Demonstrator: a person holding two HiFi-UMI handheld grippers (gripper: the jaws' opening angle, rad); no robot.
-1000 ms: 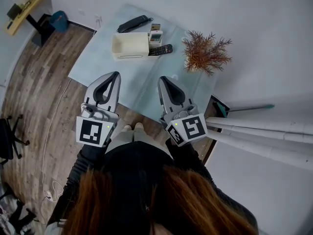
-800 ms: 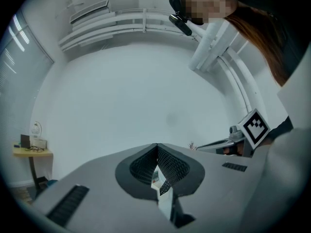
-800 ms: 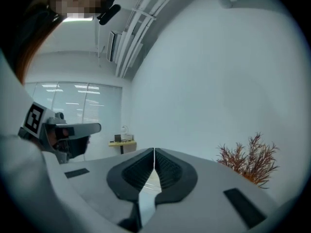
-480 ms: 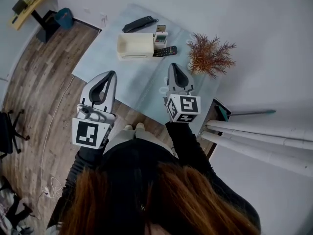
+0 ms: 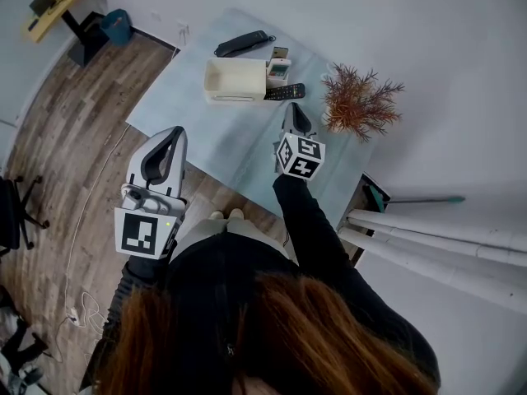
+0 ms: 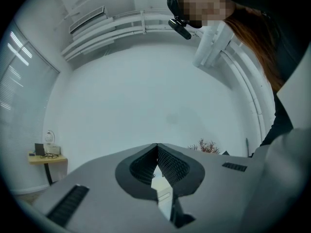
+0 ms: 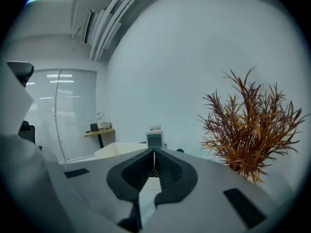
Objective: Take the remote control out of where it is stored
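Note:
A white remote with a small screen (image 5: 278,67) (image 7: 155,139) stands upright in a small holder at the right end of a cream box (image 5: 235,81) (image 7: 119,149) on the table. A black remote (image 5: 285,92) lies flat just in front of that holder. My right gripper (image 5: 293,110) (image 7: 154,151) is shut and empty. It hovers over the table a short way before the black remote, pointing at the upright remote. My left gripper (image 5: 174,132) (image 6: 156,145) is also shut and empty, held off the table's near left edge.
A dry orange-brown plant (image 5: 359,99) (image 7: 252,130) stands just right of my right gripper. A long black case (image 5: 241,43) lies behind the cream box. The pale glass table (image 5: 222,142) has wood floor to its left. White pipes (image 5: 436,237) lean at the right.
My right gripper has moved forward and down over the table, towards the remotes beside the plant. The left gripper has drifted slightly left and stays off the table.

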